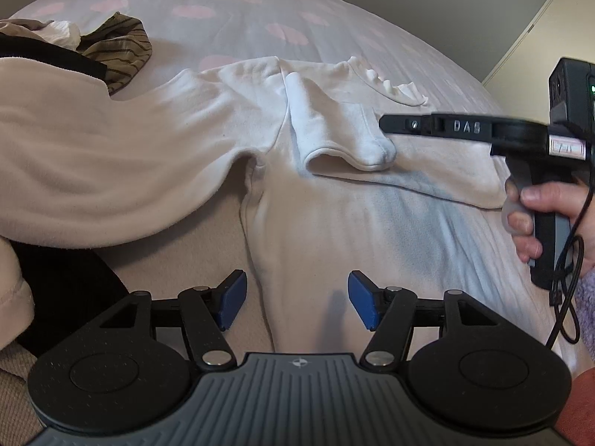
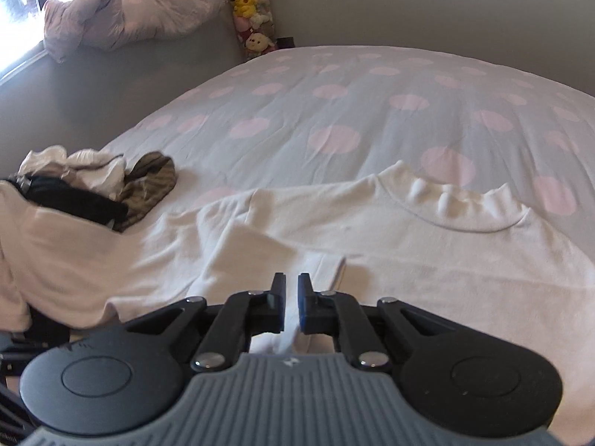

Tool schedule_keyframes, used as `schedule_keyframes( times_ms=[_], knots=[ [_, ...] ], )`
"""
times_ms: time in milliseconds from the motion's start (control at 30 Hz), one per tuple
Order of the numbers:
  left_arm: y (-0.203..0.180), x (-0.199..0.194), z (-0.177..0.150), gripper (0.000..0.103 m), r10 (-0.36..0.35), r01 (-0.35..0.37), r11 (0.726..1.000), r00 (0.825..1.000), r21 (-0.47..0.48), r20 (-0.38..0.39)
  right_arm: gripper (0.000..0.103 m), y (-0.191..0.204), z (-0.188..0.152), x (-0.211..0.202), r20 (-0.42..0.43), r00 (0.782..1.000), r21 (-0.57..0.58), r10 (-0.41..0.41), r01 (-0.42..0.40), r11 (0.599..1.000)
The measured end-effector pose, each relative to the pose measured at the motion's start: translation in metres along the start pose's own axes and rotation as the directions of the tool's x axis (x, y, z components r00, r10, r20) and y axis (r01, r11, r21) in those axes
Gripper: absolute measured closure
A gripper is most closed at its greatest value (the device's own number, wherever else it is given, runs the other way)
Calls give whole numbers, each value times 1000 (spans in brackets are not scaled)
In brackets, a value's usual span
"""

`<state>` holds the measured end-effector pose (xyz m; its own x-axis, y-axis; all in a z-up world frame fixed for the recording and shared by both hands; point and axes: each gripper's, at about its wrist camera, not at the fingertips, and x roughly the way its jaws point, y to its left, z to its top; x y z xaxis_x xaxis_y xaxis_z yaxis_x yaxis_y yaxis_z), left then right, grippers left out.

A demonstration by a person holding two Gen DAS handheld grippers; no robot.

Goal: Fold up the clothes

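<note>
The white sweatshirt (image 2: 427, 252) lies spread on the polka-dot bed (image 2: 334, 111). The right tool (image 2: 292, 299) is pressed together, apparently pinching a thin fold; it could slip. The left tool (image 1: 295, 303) hangs spread, empty.

**Bedroom, daylight from the far left**

Ahead of the tool, a bed (image 2: 334, 111) under a grey cover with pink dots. Beyond, plain pale walls (image 2: 409, 0). Far left, a bright window (image 2: 22, 18). In the far corner, a column of plush toys (image 2: 251, 7).
</note>
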<state>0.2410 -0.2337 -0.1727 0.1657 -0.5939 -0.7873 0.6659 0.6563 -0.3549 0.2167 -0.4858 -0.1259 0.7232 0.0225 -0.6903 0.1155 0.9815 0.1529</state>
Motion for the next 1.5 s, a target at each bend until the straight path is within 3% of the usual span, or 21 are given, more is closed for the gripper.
schedule_keyframes(
  times_ms=[67, 267, 400, 533, 667, 733, 900, 1033, 1100, 1233, 1333, 1367, 1433, 1500],
  knots=[
    [0, 0, 0, 44, -1, 1, 1000, 1000, -1, 0, 95, 2, -13, 7, -44, 999, 8, -19, 20, 1000],
    [3, 1, -1, 44, -6, 6, 1000, 1000, -9, 1, 94, -13, -27, -23, 3, 1000, 101, -13, 13, 995],
    [2, 2, -1, 44, -4, 4, 1000, 1000, -7, -1, 94, -31, -53, -63, 23, 992, 76, -123, 121, 990],
    [0, 1, -2, 44, 0, 0, 1000, 1000, -4, -5, 94, -66, -84, -103, 26, 952, 28, -305, 304, 952],
    [-1, 1, -3, 43, 9, -9, 1000, 1000, -2, -9, 93, -107, -106, -125, -11, 875, -33, -484, 483, 875],
    [-3, 2, -3, 43, 15, -15, 1000, 1000, 1, -11, 93, -118, -110, -126, -13, 846, -95, -532, 529, 843],
    [-4, 3, -4, 43, 22, -22, 1000, 1000, 1, -14, 93, -122, -114, -109, -2, 813, -310, -582, 552, 774],
    [-3, 4, -4, 42, 21, -21, 1000, 1000, -5, -15, 87, -112, -118, -96, 21, 816, -449, -578, 524, 724],
    [-3, 5, -3, 39, 18, -18, 1000, 1000, -8, -15, 79, -104, -121, -91, 46, 811, -515, -583, 520, 682],
    [-4, 7, -3, 36, 18, -18, 1000, 1000, 2, -15, 78, -96, -122, -81, 90, 789, -606, -608, 528, 595],
    [-4, 7, -3, 35, 15, -15, 1000, 1000, 2, -15, 83, -100, -117, -80, 79, 783, -591, -617, 535, 604],
    [-4, 7, -4, 35, 14, -14, 1000, 1000, 1, -15, 92, -103, -115, -80, 72, 784, -581, -617, 536, 613],
    [-3, 7, -4, 35, 10, -10, 1000, 1000, -8, -13, 93, -106, -112, -83, 72, 779, -559, -622, 549, 622],
    [-3, 7, -4, 35, 10, -10, 1000, 1000, -8, -13, 94, -111, -111, -90, 89, 760, -521, -644, 586, 620]
  ],
)
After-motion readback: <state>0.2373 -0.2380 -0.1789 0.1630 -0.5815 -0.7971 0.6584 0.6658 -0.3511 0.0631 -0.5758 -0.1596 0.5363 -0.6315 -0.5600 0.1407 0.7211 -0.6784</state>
